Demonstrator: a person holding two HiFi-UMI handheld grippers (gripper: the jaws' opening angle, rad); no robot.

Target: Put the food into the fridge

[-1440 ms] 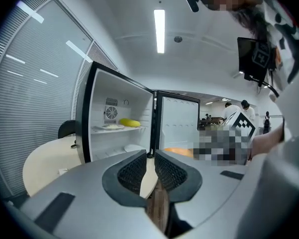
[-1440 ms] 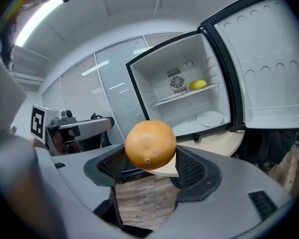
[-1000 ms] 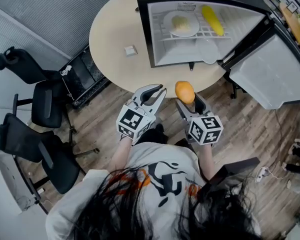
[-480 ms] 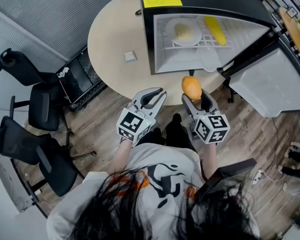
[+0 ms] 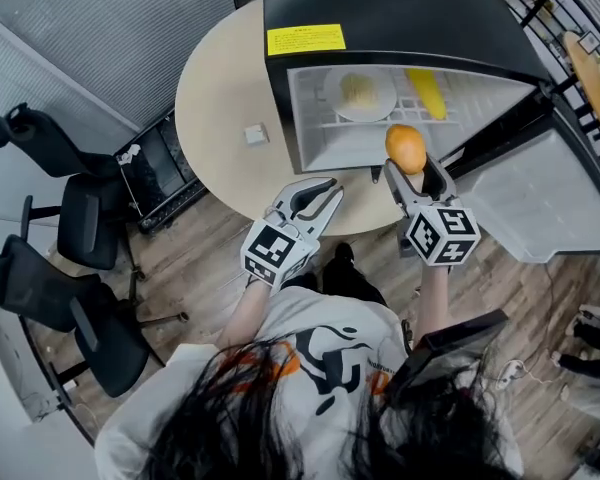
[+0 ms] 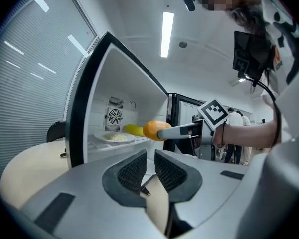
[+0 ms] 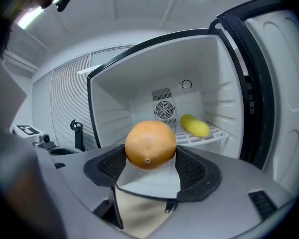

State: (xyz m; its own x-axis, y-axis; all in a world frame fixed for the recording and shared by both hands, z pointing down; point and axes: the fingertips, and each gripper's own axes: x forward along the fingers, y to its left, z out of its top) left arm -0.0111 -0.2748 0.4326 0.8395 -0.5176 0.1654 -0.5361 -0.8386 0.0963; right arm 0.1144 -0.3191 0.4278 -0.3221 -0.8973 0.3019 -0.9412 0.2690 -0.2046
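A black mini fridge [image 5: 380, 8] stands open on a round table [image 5: 220, 78]. On its wire shelf lie a white plate of pale food [image 5: 361, 94] and a yellow cob-shaped item [image 5: 427, 92]. My right gripper [image 5: 408, 164] is shut on an orange [image 5: 406, 148], held just in front of the fridge's lower opening. In the right gripper view the orange [image 7: 150, 144] sits between the pads, with the yellow item [image 7: 195, 125] on the shelf behind. My left gripper [image 5: 318, 194] hovers at the table's near edge, shut and empty. Its own view shows the orange [image 6: 154, 130] to the right, ahead of the plate [image 6: 114, 137].
The fridge door [image 5: 540, 183] swings wide open to the right. A small white object [image 5: 255, 134] lies on the table left of the fridge. Black office chairs [image 5: 70, 218] and a dark case [image 5: 160, 163] stand on the wood floor at left.
My right gripper has carried the orange forward from in front of the table edge up to the fridge opening. The left gripper has moved slightly forward and stays shut.
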